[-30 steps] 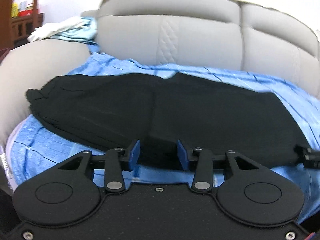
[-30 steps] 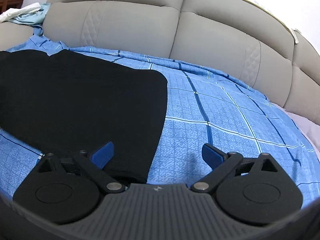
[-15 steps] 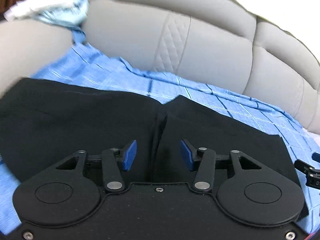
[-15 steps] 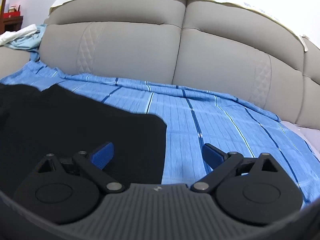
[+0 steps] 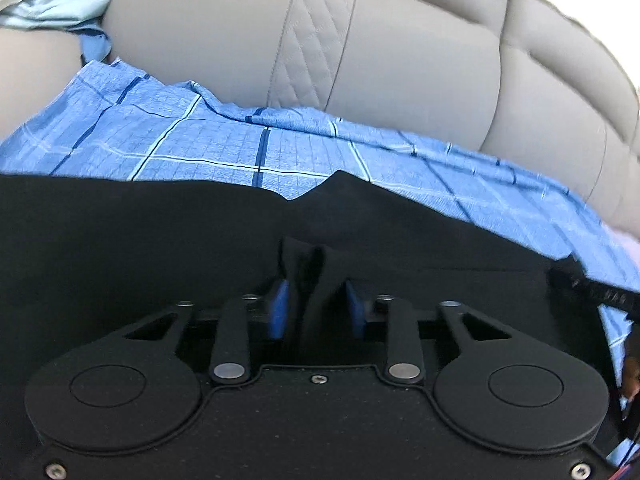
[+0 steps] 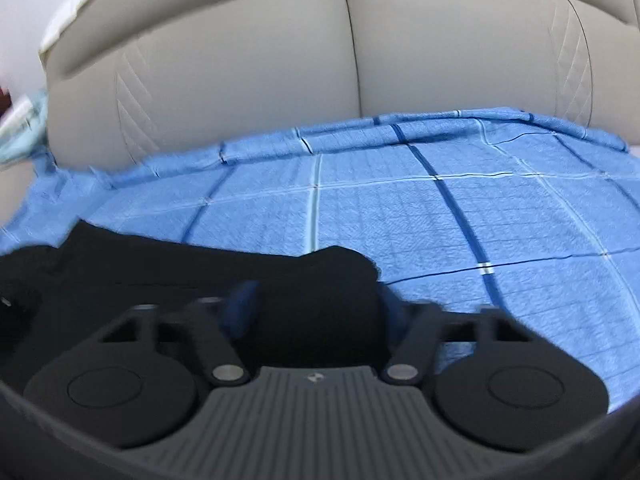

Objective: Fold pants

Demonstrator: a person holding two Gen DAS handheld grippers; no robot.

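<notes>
Nearest the cameras, both tongs are closing on the black pants (image 5: pixel 160 248), which a second ago lay flat between wider blue pads: the left tongs (image 5: pixel 316 312) are pinching up a ridge of the matte cloth, while the right tongs (image 6: pixel 316 312) are narrowing around the bunched edge, though blur is hiding whether their pads are pressing yet. That pairing suggests a fold is about to be lifted. Beyond, the pants are lying on the crinkled, blue checked sheet (image 6: pixel 400 216), and farthest back the smooth grey headboard (image 5: pixel 400 60) is showing its diamond stitching.
</notes>
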